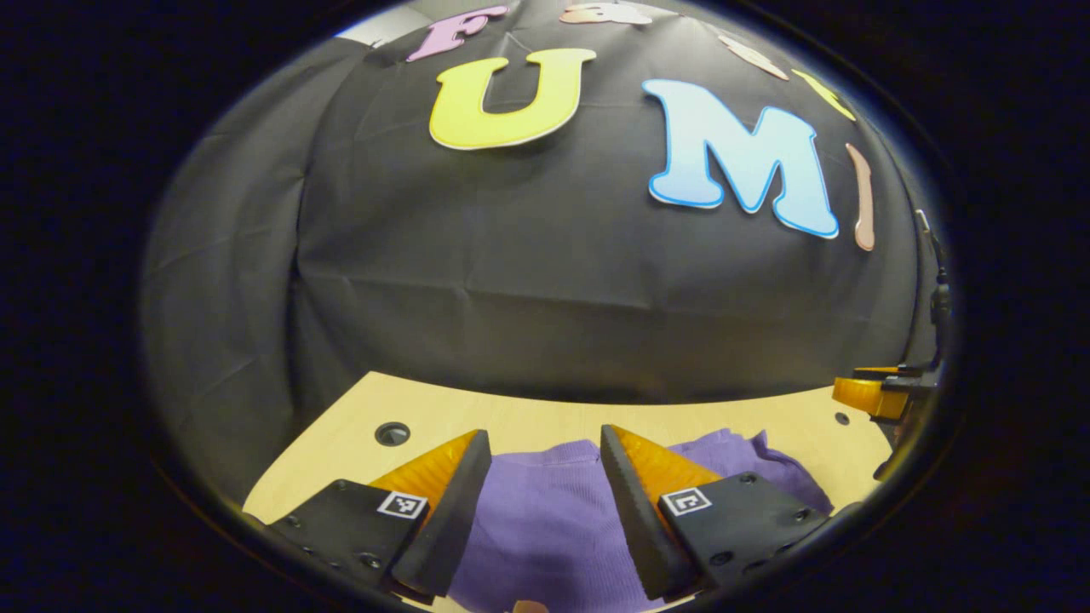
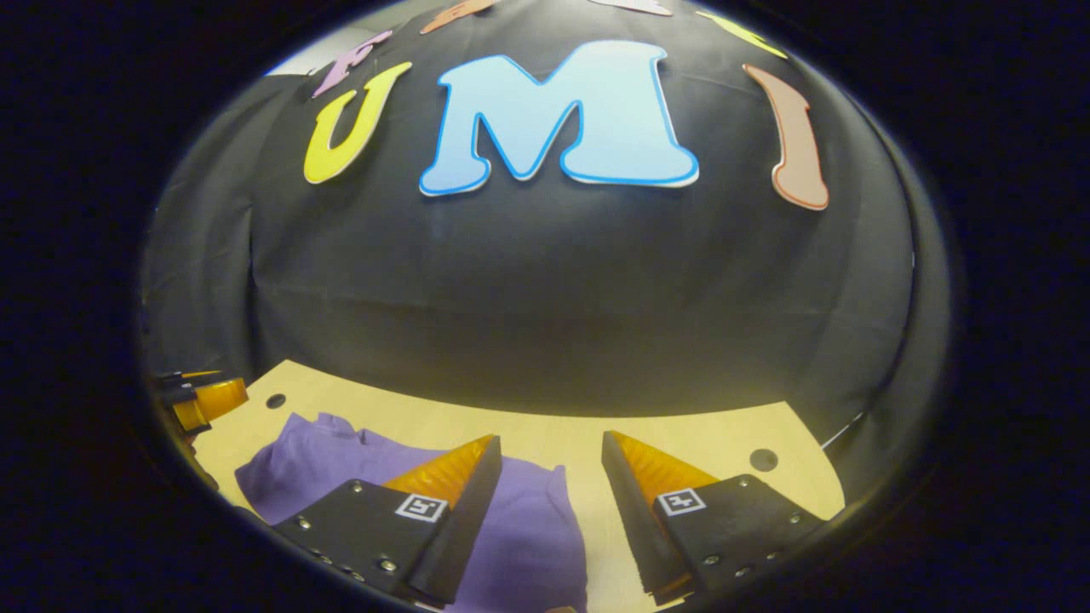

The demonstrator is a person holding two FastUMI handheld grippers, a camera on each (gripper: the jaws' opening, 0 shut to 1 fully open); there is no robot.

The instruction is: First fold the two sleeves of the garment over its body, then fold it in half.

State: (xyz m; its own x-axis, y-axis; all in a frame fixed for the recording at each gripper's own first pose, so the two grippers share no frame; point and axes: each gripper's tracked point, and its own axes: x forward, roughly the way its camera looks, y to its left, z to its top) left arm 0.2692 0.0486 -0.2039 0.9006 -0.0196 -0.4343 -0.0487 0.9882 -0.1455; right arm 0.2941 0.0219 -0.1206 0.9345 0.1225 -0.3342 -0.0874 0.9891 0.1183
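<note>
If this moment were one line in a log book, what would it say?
left gripper: open, over purple garment | right gripper: open, at garment's edge | garment: bunched on wooden table | nothing held

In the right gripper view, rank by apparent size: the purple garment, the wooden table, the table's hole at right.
1. Wooden table: spans the widest area.
2. Purple garment: smaller, though partly hidden behind a finger of the right hand-held gripper.
3. Hole: clearly smallest.

A light wooden table [image 1: 528, 421] with round holes [image 1: 392, 433] meets a black cloth wall [image 1: 553, 281].
</note>
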